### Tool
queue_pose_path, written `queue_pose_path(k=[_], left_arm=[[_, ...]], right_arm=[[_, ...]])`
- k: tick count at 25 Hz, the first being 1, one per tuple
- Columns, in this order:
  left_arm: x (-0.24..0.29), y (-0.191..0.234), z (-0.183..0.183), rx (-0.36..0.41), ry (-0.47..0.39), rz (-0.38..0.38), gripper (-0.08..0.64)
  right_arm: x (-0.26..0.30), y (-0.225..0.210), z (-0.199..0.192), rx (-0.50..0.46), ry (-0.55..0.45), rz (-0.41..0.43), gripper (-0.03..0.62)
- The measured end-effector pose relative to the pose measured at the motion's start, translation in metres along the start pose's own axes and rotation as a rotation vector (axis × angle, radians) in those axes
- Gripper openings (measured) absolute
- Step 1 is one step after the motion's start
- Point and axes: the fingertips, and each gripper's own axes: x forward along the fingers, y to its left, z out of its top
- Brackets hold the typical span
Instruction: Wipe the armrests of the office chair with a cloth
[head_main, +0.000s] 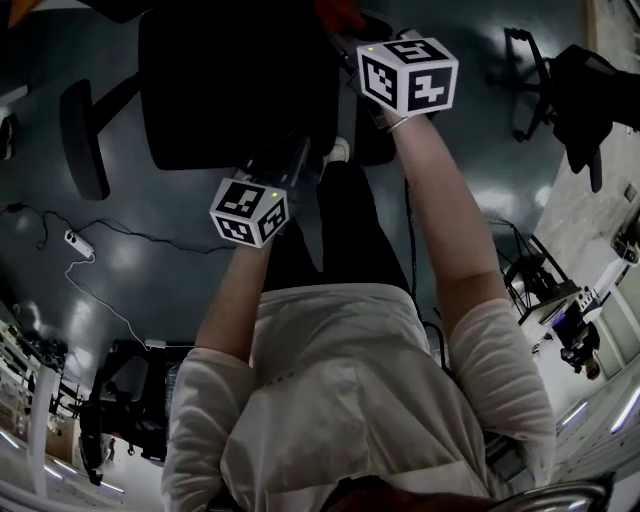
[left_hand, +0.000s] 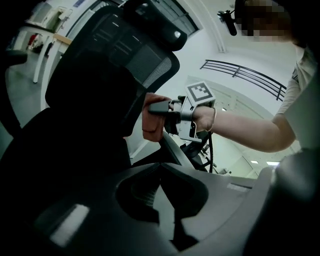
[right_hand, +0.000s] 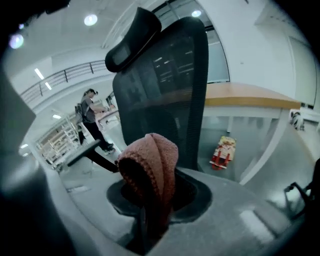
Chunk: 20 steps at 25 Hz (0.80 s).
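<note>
We find the right gripper (right_hand: 150, 220) clamped on a reddish-pink cloth (right_hand: 150, 165). The cloth is folded over, and the fold bulges up above the jaws. We find the left gripper (left_hand: 161, 192) with its jaws brought together and nothing between them.

In the left gripper view, the cloth sits at the side edge of the mesh backrest (left_hand: 125, 65), directly above the dark bar of the near armrest (left_hand: 172, 150). We cannot tell whether cloth and armrest touch. The right hand (left_hand: 202, 117) holds the tool just below its marker cube (left_hand: 199, 92).

In the head view, the left gripper hangs at the front edge of the seat (head_main: 240, 90), apart from both armrests. The right gripper reaches further in along the seat's right side. The far armrest (head_main: 82, 135) stands on the seat's left, well apart from both tools.

Along the right gripper, we see the office chair (right_hand: 165, 85) upright, with its headrest (right_hand: 132, 42) on top. Beyond it, a person (right_hand: 90, 112) stands in the background. A red-and-yellow package (right_hand: 222, 150) lies on the floor below a wood-topped counter (right_hand: 250, 100). A power strip (head_main: 75, 242) with its cable lies on the floor left of the chair.
</note>
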Motion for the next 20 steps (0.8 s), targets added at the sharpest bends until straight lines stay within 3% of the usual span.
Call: queue_pose_path(k=[4, 8, 13, 20], left_arm=[[-0.017, 0.03, 0.012, 0.052, 0.053, -0.046, 0.015], [-0.032, 0.053, 0.01, 0.052, 0.066, -0.061, 0.015], [-0.047, 0.052, -0.008, 0.062, 0.113, -0.12, 0.015], [-0.056, 0.051, -0.015, 0.074, 0.123, -0.137, 0.015]], right_arm=[[0.007, -0.033, -0.031, -0.024, 0.146, -0.186, 0.072], [-0.003, -0.036, -0.044, -0.075, 0.157, -0.285, 0.072], [-0.017, -0.016, -0.066, -0.134, 0.194, -0.329, 0.072], [-0.036, 0.0, -0.086, -0.087, 0.161, -0.348, 0.072]])
